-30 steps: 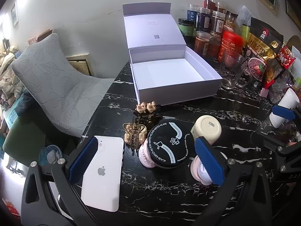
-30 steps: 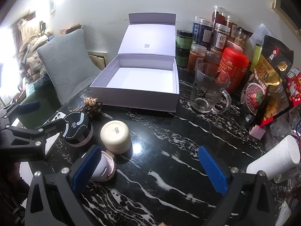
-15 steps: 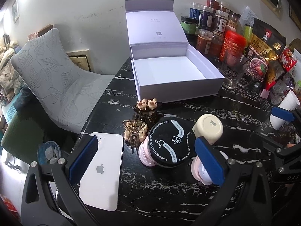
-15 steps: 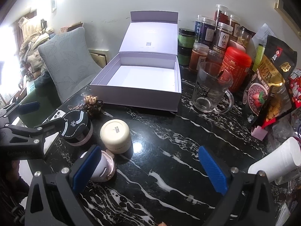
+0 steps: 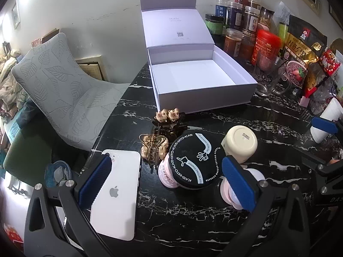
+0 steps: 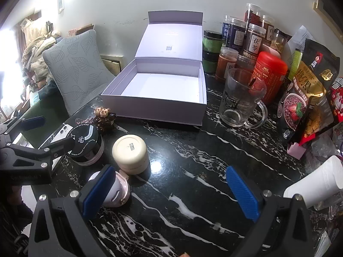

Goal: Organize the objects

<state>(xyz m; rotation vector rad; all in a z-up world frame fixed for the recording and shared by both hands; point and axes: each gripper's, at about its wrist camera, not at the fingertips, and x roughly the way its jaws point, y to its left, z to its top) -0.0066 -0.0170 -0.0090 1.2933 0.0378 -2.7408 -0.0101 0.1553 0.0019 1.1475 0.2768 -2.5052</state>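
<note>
Both hand-held grippers, left (image 5: 165, 180) and right (image 6: 171, 192), gape wide, empty, near the round black-lidded jar (image 5: 193, 162) on the glossy marble surface (image 6: 193, 160).

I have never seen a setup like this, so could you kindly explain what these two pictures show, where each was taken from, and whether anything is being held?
There is no robot here: a person holds a pair of hand-held tongs in each hand, each with a fisheye camera looking along its two blue-padded fingers. One picture comes from the left tongs, the other from the right tongs. Both are open and hold nothing.

On the black marble table stand an open, empty white cardboard box, a black-lidded round powder jar, a cream round jar, a small pink and white compact, a white smartphone lying face down, two hair claws, a clear glass mug, and food jars and bags at the back.
</note>
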